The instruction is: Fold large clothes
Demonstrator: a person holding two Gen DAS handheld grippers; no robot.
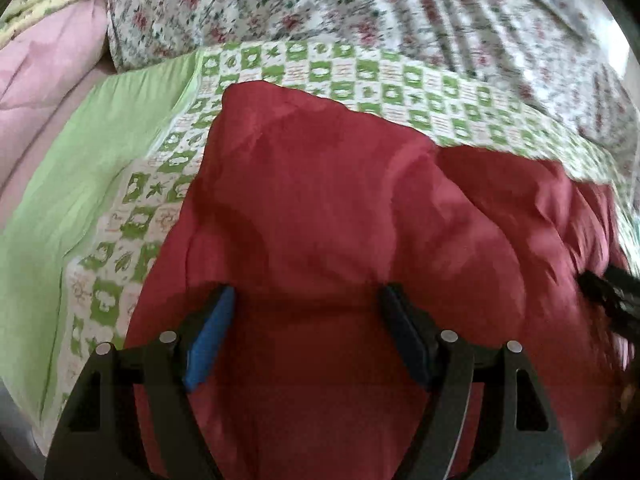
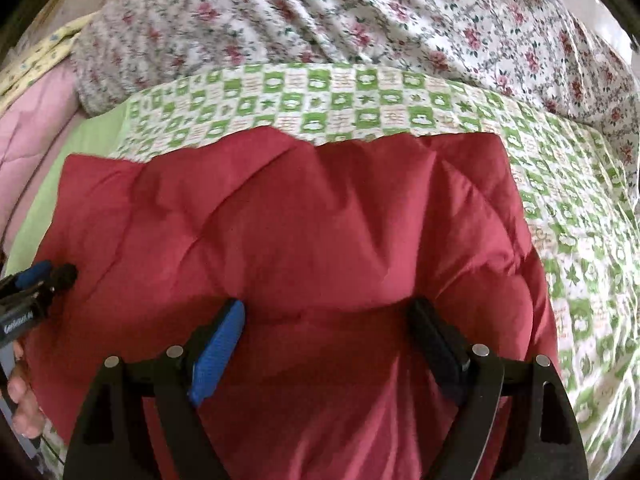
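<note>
Green-checked bedding (image 2: 400, 108) lies under the red quilted garment (image 2: 304, 224), which spreads crosswise just ahead of and beneath both wide, empty grippers, left gripper (image 1: 308, 308) and right gripper (image 2: 328, 320) equally near.

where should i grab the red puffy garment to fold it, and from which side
Take the red garment at its two far corners, along the straight edge that lies against the green checked sheet. Come down from above, one open tool per corner: left tool, right tool. The padding is thick and puffy, so wide jaws would probably pinch a corner better than the bulging middle.
</note>
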